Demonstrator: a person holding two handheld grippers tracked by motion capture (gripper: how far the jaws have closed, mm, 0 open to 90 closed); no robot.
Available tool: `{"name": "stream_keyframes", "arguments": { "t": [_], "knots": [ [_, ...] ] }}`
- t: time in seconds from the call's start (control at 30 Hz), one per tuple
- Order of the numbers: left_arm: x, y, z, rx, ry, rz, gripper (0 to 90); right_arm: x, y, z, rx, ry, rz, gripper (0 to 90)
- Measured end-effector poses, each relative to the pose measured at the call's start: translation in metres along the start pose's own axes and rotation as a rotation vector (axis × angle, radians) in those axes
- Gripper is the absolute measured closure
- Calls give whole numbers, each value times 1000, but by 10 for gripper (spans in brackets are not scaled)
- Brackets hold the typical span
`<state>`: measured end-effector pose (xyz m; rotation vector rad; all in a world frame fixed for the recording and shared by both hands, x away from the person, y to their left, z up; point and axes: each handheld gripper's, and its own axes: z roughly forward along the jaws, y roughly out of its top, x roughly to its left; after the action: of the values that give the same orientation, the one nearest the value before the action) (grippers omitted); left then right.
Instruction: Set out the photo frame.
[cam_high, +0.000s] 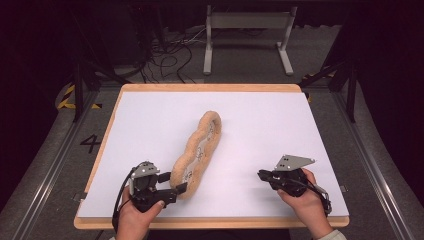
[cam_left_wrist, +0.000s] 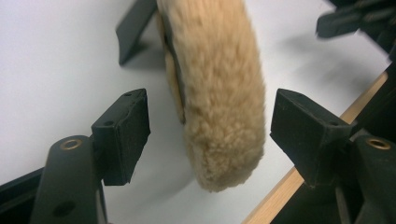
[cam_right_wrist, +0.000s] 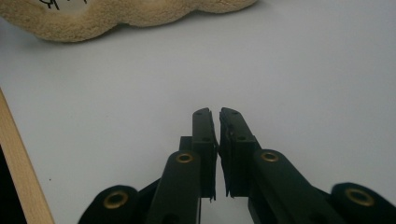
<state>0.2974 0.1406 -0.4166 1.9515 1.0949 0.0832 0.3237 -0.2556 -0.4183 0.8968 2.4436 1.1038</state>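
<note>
In the high view, a long tan fleece pad (cam_high: 196, 150) with wavy edges lies slantwise across the middle of the white table (cam_high: 260, 130), its near end between the fingers of the left gripper (cam_high: 176, 184). The right gripper (cam_high: 262, 174) rests well apart near the table's front edge.

In the left gripper view, the 2 fingers (cam_left_wrist: 122, 135) stand wide on either side of the pad's rounded end (cam_left_wrist: 219, 102), not pressing it.

In the right gripper view, the right gripper's (cam_right_wrist: 218, 114) fingers (cam_right_wrist: 204, 149) stand almost together over bare table, holding nothing; the pad (cam_right_wrist: 116, 16) lies at the top.

High view overhead facing forward-down, both tongs-mounted views close and low, all sharing the fleecy pad (cam_high: 197, 150) on white table (cam_high: 260, 130)
</note>
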Motion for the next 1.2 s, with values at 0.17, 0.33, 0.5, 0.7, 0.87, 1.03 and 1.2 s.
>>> {"name": "stream_keyframes", "arguments": {
  "t": [0.17, 0.33, 0.5, 0.7, 0.87, 1.03, 1.2],
  "knots": [
    [1, -5, 13, 78, 5, -17, 463, 0, 2, 2, 0, 3, 1, 841],
    [-1, -4, 10, 80, 4, -2, 617, 0, 5, 6, 4, 10, -4, 836],
    [2, -5, 7, 76, 13, -21, 643, -3, 20, 15, -10, 25, -13, 827],
    [8, -5, 4, 73, 12, -24, 661, -21, 50, 33, -39, 42, 14, 770],
    [8, -6, 4, 67, 9, -25, 661, -36, 78, 57, -45, 27, 13, 665],
    [9, -6, 4, 63, 7, -14, 657, -52, 101, 84, -42, 29, 26, 596],
    [10, -6, 5, 61, -1, -9, 655, -64, 115, 109, -5, 22, 22, 578]
  ]
}}
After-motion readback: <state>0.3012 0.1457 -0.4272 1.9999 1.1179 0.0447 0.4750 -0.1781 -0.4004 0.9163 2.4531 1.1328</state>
